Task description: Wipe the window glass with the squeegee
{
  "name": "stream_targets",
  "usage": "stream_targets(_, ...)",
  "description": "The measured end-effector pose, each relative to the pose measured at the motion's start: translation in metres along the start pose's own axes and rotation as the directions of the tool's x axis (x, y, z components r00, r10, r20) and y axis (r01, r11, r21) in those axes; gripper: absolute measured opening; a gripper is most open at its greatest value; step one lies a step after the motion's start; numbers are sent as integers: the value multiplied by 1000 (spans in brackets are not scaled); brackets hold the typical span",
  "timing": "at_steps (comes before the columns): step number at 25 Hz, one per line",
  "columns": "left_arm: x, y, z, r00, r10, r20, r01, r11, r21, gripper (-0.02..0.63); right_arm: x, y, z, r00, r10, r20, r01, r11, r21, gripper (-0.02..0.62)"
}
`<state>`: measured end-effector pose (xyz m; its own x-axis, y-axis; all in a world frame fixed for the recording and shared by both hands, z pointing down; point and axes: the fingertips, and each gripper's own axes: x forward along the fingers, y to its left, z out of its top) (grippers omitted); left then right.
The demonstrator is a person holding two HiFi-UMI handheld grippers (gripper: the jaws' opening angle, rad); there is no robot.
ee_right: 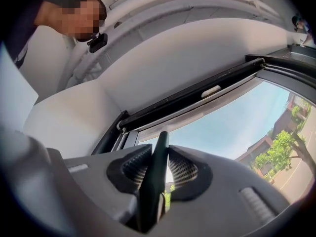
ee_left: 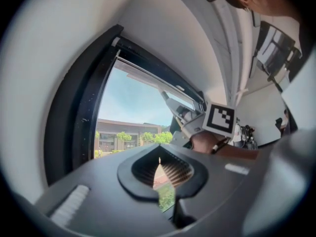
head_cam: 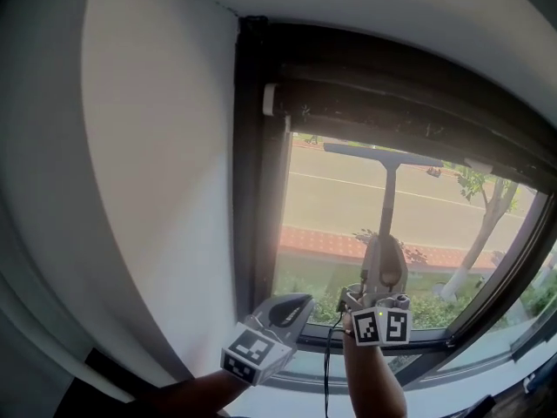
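No readable text or labels.

One squeegee point(head_cam: 388, 190), one window point(head_cam: 331, 212), and two tools in hand — left gripper point(ee_left: 159, 163), right gripper point(ee_right: 159, 154).

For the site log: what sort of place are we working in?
Indoors, probably a room in a street-side building: a white wall beside a dark-framed window, and through the glass a road and trees.

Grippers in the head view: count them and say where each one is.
2. The left grey two-jaw gripper is low beside the dark window frame, shut and empty. The right grey two-jaw gripper, just right of it, clamps the handle of the dark T-shaped squeegee.
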<state>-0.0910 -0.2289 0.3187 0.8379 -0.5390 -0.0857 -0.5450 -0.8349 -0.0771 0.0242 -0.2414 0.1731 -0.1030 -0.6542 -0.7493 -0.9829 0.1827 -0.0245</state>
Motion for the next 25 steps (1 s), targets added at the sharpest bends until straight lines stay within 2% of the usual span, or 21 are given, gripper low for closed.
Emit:
stream_targets(4, -1, 9, 3, 1000, 2, 1, -2, 1000, -12, -6, 26, 11, 3, 999, 5, 51, -4, 1000, -24, 106)
stream_targets(10, 1, 12, -6, 1000, -8, -10, 7, 998, -57, -6, 47, 25, -6, 998, 15, 53, -14, 1000, -24, 106)
stream_targets(15, -3, 18, -6, 1000, 11, -20, -13, 997, -76, -6, 50, 33, -12, 999, 18, 38, -17, 999, -34, 106)
stream_targets(18, -8, 20, 0, 1000, 26, 3, -26, 998, -52, -6, 50, 42, -15, 999, 29, 40, -28, 999, -29, 106)
stream_targets(25, -19, 4, 13, 999, 39, 28, -37, 997, -60, -6, 35, 46, -27, 1000, 0, 14, 0, 1000, -3, 106)
